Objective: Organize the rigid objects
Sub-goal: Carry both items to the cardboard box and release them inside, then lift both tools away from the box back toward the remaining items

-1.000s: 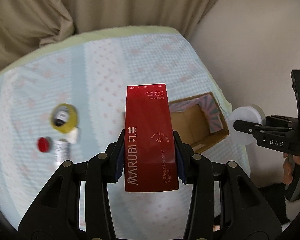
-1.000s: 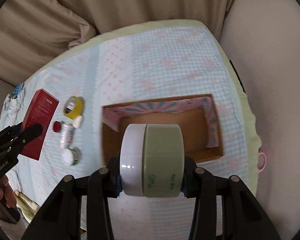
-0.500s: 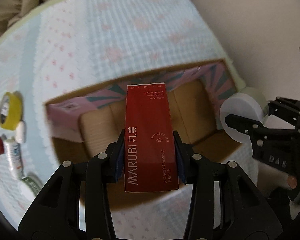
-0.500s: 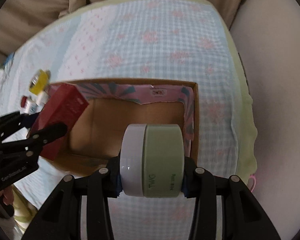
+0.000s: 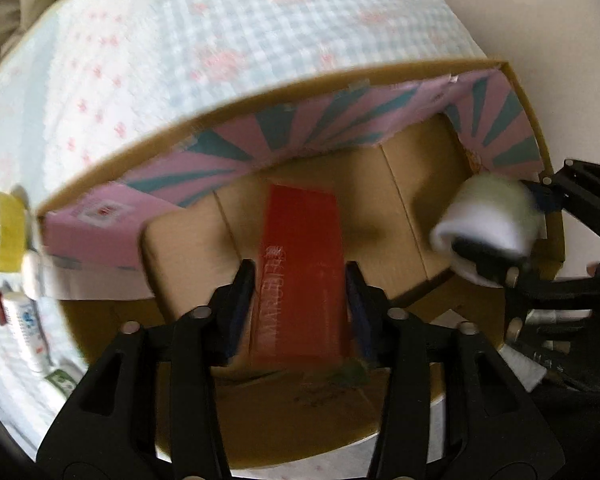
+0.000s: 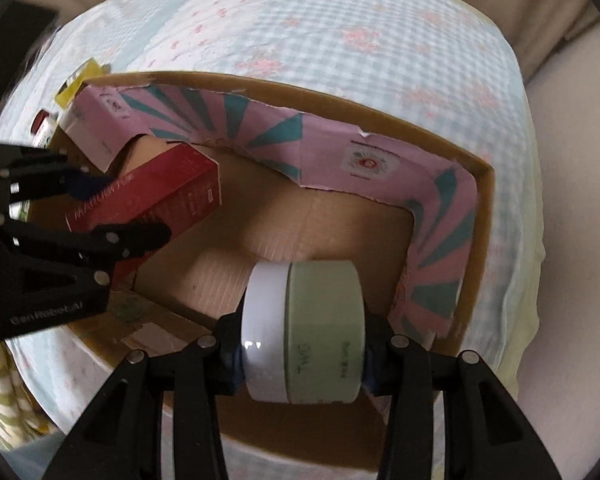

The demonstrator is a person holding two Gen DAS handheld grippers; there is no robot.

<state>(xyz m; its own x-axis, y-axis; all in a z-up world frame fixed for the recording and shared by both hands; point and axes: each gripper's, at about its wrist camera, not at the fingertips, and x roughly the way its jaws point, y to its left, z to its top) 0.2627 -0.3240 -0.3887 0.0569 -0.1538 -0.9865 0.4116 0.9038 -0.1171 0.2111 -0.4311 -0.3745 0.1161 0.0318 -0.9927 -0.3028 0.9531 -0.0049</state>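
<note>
Left hand-held gripper (image 5: 300,300) points straight down into the box (image 5: 516,92), and its jaws have just been opening: in the left wrist view there is a sliver of daylight on each side of the red carton (image 5: 300,264), so the pads no longer press on it. The carton sits between the parted jaws, its far end down on the cardboard floor at frame centre. In the right wrist view the same carton (image 6: 156,196) leans at a slant in the left part of the box, so I judge it released but not yet settled flat.

Right hand-held gripper (image 6: 302,354) is clamped tight on the jar (image 6: 304,332), white lid on the left, pale green body on the right, gripped end to end. It hangs over the lower middle of the box, inside the pink-and-teal lined walls; whether it touches the floor I cannot tell. From the left wrist view the jar (image 5: 488,224) shows blurred at the right edge, near the box's right wall.

So, progress: one item is as good as in, a second is over the box and only needs letting go. Still out on the checked bedspread (image 5: 220,40), at the left edge of the left wrist view, are a yellow roll (image 5: 6,236), a red-capped tube (image 5: 22,320) and one or two small pieces beside them, too blurred to name. Those are what remains, by my reckoning.
</note>
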